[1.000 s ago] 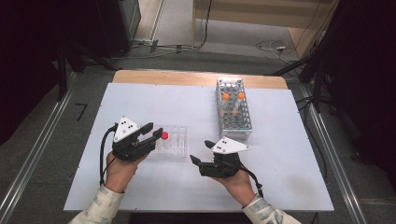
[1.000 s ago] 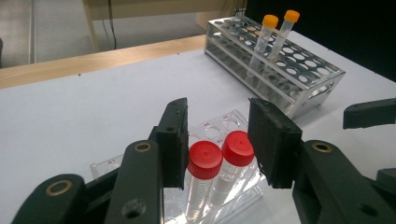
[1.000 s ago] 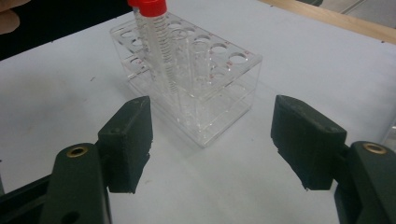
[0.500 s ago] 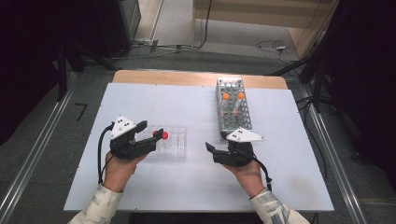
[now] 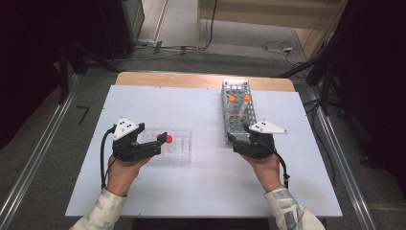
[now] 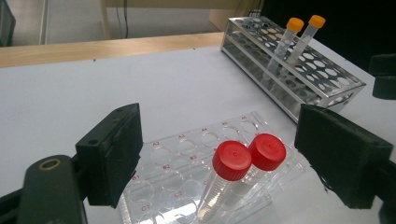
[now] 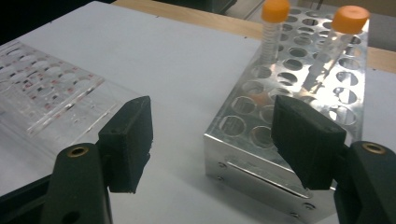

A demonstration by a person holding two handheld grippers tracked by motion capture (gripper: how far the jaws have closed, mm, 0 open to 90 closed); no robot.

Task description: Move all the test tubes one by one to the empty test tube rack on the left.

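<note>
Right tongs (image 5: 238,139) moved up to metal rack (image 5: 238,112), open; left tongs (image 5: 160,142) open around red-capped tubes (image 6: 247,156).

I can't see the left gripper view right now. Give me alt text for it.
The left hand-held gripper is open, its black jaws either side of two red-capped tubes standing in a clear plastic rack on the white table. Farther back, to the right, a metal rack holds two orange-capped tubes.
</note>
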